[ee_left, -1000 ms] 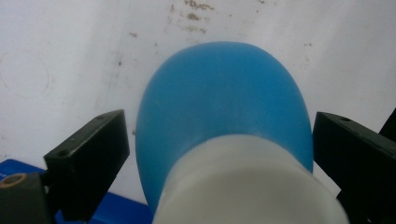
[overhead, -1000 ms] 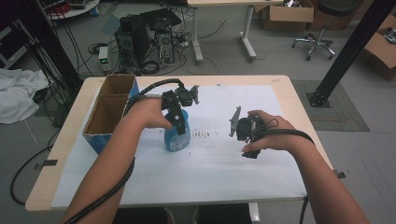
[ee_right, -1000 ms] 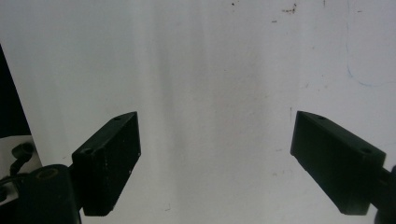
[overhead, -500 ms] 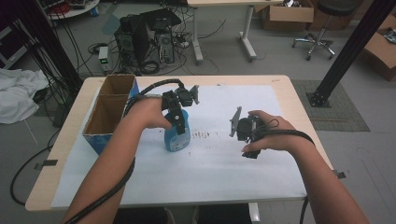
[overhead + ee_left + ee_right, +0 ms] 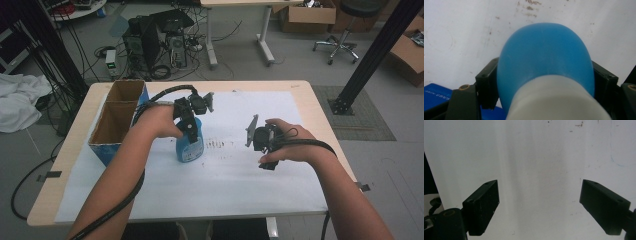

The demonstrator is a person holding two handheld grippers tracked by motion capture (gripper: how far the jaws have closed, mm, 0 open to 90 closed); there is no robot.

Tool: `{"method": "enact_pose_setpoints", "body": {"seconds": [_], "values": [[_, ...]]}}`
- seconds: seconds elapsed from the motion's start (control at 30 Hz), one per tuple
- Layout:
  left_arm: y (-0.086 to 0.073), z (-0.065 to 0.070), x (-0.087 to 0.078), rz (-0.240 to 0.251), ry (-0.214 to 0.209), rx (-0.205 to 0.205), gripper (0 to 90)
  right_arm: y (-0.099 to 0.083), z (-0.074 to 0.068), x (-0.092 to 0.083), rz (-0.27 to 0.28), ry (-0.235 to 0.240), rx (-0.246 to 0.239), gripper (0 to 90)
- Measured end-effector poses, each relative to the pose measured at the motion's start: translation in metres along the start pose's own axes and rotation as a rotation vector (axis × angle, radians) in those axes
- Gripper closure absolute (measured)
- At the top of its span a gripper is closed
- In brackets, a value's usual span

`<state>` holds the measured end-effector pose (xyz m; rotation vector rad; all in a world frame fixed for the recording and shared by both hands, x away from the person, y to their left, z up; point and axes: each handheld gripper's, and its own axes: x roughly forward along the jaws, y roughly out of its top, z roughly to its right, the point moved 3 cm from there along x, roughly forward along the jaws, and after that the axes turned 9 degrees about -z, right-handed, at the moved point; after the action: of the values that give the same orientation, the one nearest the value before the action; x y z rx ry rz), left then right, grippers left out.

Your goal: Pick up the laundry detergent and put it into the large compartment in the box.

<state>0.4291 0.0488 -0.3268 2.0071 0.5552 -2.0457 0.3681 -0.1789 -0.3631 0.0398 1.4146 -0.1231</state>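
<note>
We see the left gripper (image 5: 189, 131) closing its jaws against the smooth, rounded blue bottle (image 5: 190, 146), upright on the white paper (image 5: 225, 175). At its three o'clock, the right gripper (image 5: 251, 133) hovers, blocky black jaws wide apart.

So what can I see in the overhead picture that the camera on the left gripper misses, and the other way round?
High view: the whole table, the cardboard box, the right gripper apart, and the person's arms. Left gripper view: up close, the black jaws have just been closing and sit against both sides of the blue bottle, with its white neck nearest. Both: that bottle, the left gripper and the stained white paper.
</note>
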Motion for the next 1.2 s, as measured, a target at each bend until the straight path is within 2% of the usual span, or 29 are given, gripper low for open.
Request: {"method": "enact_pose_setpoints", "body": {"seconds": [0.13, 0.33, 0.67, 0.77, 0.87, 1.2], "values": [[0.0000, -0.0001, -0.0001, -0.004, -0.012, -0.011, 30.6, -0.0003, 0.0005, 0.0011, -0.002, 0.001, 0.002, 16.0], [0.0001, 0.0003, 0.0002, 0.000, -0.005, -0.020, 35.7, -0.0006, 0.0002, 0.0030, 0.001, 0.003, 0.003, 16.0], [0.0001, 0.0012, 0.0002, -0.009, -0.004, -0.024, 37.2, 0.0007, 0.0002, 0.0028, 0.003, 0.000, 0.003, 16.0], [-0.0008, 0.0001, 0.0002, -0.002, -0.020, -0.027, 37.7, 0.0008, 0.0001, 0.0029, 0.004, -0.001, 0.002, 16.0], [-0.0015, -0.0001, 0.0007, 0.009, -0.006, -0.022, 39.3, 0.0007, -0.0002, 0.0031, 0.004, -0.001, 0.003, 16.0], [-0.0013, 0.0007, 0.0007, 0.008, 0.002, -0.024, 40.0, -0.0002, -0.0008, 0.0050, 0.007, 0.005, 0.011, 16.0]]}}
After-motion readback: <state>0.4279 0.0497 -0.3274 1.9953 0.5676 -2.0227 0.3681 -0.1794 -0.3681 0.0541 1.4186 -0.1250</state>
